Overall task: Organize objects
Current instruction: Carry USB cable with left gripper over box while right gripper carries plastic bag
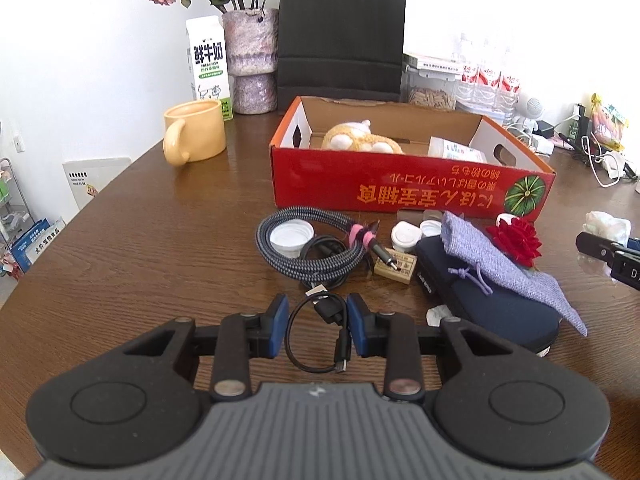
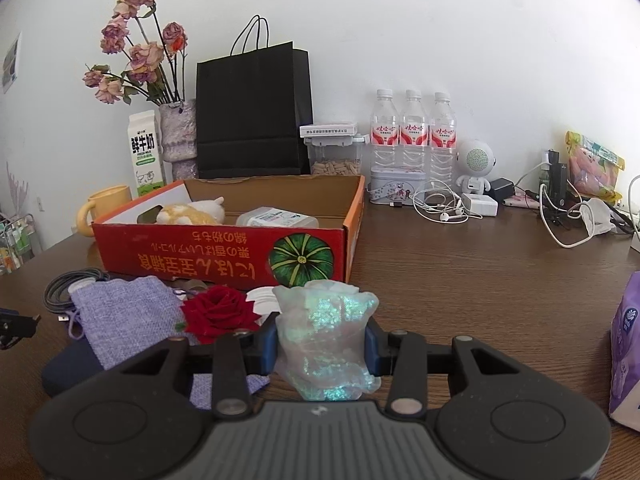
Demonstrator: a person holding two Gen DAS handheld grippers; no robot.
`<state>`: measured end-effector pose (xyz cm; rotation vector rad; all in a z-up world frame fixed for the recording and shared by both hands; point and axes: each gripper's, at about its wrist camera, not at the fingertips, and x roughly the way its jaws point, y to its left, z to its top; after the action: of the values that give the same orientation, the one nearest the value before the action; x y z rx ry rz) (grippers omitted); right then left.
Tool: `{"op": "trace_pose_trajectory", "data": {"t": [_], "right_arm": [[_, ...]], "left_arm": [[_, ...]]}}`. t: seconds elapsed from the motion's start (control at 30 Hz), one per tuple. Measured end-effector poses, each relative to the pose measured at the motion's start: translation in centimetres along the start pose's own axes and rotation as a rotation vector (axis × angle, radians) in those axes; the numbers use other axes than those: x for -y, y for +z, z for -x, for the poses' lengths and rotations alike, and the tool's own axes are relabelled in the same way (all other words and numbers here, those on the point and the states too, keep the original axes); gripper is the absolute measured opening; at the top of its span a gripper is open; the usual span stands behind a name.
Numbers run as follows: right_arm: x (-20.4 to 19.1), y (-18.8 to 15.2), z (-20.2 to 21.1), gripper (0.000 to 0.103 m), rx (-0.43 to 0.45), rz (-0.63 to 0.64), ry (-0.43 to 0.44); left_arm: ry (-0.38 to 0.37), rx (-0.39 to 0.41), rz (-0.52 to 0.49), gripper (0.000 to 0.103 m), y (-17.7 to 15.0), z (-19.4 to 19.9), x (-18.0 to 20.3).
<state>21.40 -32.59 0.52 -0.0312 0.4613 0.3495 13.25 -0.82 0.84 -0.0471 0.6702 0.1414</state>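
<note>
My left gripper is shut on a short black USB cable, whose loop hangs between the blue pads just above the wooden table. My right gripper is shut on a crumpled iridescent plastic bag. An open red cardboard box stands ahead of both, holding a plush toy and a white packet. In front of the box lie a coiled braided cable, a white lid, a wooden stamp, a navy case, a lilac pouch and a red rose.
Left of the box stand a yellow mug, a milk carton and a vase of dried roses. A black paper bag is behind it. Water bottles, earphones and chargers crowd the back right. A purple tissue pack sits at the right edge.
</note>
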Motion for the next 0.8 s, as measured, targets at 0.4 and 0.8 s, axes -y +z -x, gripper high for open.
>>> {"op": "trace_pose_trajectory", "data": {"t": [0.4, 0.8], "right_arm": [[-3.7, 1.9, 0.7, 0.039, 0.032, 0.039, 0.038], [-7.1, 4.8, -1.1, 0.039, 0.059, 0.076, 0.048]], "left_arm": [[-0.036, 0.062, -0.001, 0.033, 2.4, 0.6, -0.8], [-0.083, 0.113, -0.022, 0.033, 6.3, -1.0, -0.8]]}}
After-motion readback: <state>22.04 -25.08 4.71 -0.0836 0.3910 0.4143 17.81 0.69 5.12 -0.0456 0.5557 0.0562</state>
